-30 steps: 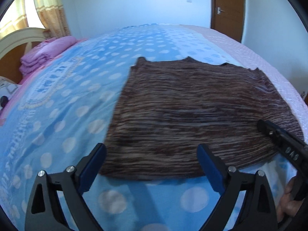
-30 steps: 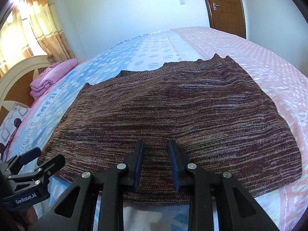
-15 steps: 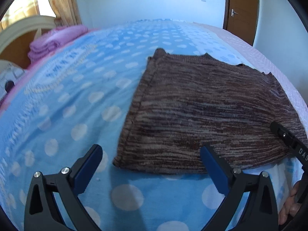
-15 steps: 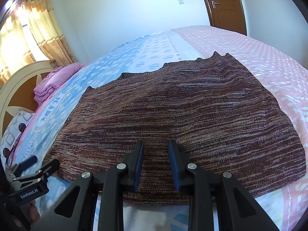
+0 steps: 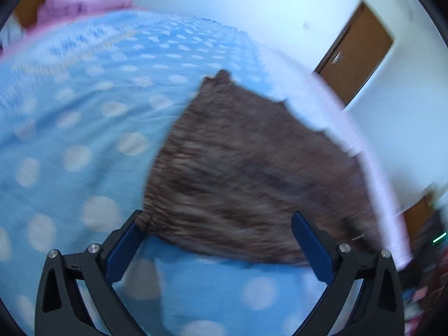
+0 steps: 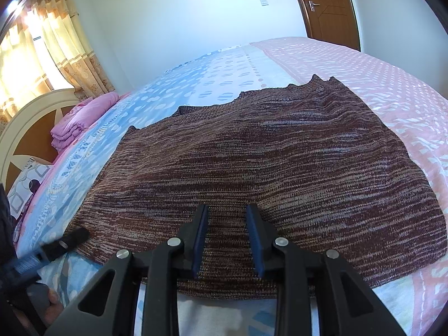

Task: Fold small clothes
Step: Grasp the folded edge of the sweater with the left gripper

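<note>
A brown striped knit garment (image 6: 266,168) lies spread flat on the bed. My right gripper (image 6: 226,212) hovers over the middle of its near hem. Its jaws stand narrow and are opening, with flat fabric showing in the gap and nothing pinched. In the blurred, tilted left wrist view the garment (image 5: 252,173) fills the middle. My left gripper (image 5: 218,221) is wide open at the garment's near edge, its left finger (image 5: 126,243) beside the near left corner. That gripper's finger (image 6: 75,236) also shows blurred at the lower left of the right wrist view.
The bedsheet is blue with white dots (image 5: 84,140) on the left and pink (image 6: 378,78) on the right. A folded pink blanket (image 6: 81,117), a headboard (image 6: 30,128) and a pillow (image 6: 25,184) lie far left. A wooden door (image 6: 327,8) is behind.
The left gripper has rolled and slid in toward the garment's near left corner, jaws wide. The right gripper has stayed over the hem, its gap slightly wider.
</note>
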Motion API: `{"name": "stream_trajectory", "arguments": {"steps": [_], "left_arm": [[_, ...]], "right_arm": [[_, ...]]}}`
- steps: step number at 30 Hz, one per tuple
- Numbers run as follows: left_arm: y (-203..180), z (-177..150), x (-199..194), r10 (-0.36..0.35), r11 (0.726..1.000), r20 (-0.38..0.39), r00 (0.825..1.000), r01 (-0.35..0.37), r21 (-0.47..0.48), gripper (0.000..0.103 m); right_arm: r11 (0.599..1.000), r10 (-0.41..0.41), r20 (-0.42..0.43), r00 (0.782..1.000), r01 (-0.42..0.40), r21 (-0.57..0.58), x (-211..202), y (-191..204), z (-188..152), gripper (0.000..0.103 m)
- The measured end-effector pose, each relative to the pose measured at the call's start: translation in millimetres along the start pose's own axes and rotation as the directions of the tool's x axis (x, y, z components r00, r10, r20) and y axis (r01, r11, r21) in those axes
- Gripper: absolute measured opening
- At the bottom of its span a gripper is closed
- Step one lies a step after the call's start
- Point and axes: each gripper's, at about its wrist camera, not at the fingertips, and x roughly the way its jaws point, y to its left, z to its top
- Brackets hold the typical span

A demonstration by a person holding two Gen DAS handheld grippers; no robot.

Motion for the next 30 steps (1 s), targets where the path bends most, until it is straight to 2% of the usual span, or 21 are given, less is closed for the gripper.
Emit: {"name": "stream_trajectory", "arguments": {"steps": [1,2,9,11,14,16,17,21,25,27,29,30], "left_arm": [[0.7,2.5,2.9,-0.06,0.998,-0.013,0.998,0.059,-0.037,0.103],[1.7,6.7,9.2,-0.088,0.995,-0.026,0.996,0.087,-0.058,0.103],[3.9,29.8,24.7,-0.097,0.991,0.022,0.995,0.099,-0.095,0.101],[2.6,31.4,23.7,-0.107,0.988,0.047,0.993,0.111,-0.108,0.093],[3.3,23.4,21.0,-0.054,0.996,0.056,0.997,0.058,-0.071,0.073],[10.7,16.2,16.6,-0.06,0.996,0.063,0.996,0.064,-0.062,0.066],[15.8,12.6,12.1,-0.086,0.994,0.069,0.994,0.09,-0.063,0.066],[36.2,3.1,-5.6,-0.132,0.985,0.079,0.988,0.139,-0.104,0.068],[48.3,-19.6,-27.8,-0.178,0.96,0.068,0.982,0.188,-0.206,0.07],[40.0,-26.2,-30.2,-0.188,0.962,0.059,0.98,0.197,-0.192,0.075],[31.5,-26.4,-25.3,-0.185,0.964,0.088,0.979,0.198,-0.178,0.088],[26.9,-22.8,-21.5,-0.177,0.969,0.11,0.978,0.193,-0.156,0.09]], "right_arm": [[1.0,0.0,0.0,1.0,0.0,0.0,-0.1,-0.2,-0.1,0.03],[1.0,0.0,0.0,1.0,0.0,0.0,0.0,-0.2,-0.1,0.03],[1.0,0.01,0.001,1.0,-0.01,0.003,0.1,-1.0,-0.1,0.03],[1.0,0.01,0.001,1.0,-0.01,0.003,0.0,-1.1,-0.2,0.031],[1.0,0.013,0.005,1.0,-0.014,0.007,0.5,-1.9,0.0,0.031],[1.0,0.017,0.005,1.0,-0.017,0.007,0.6,-2.6,-0.1,0.031],[1.0,0.017,0.005,1.0,-0.017,0.007,0.7,-2.7,-0.1,0.031],[1.0,0.026,0.006,1.0,-0.026,0.012,0.7,-3.8,0.0,0.031],[0.999,0.034,0.007,0.999,-0.034,0.015,0.9,-5.2,0.3,0.031],[0.999,0.036,0.007,0.999,-0.036,0.014,1.0,-4.9,0.3,0.033],[0.999,0.036,0.007,0.999,-0.036,0.011,1.1,-4.6,0.3,0.033],[0.999,0.036,0.007,0.999,-0.036,0.01,0.9,-4.9,0.1,0.033]]}}
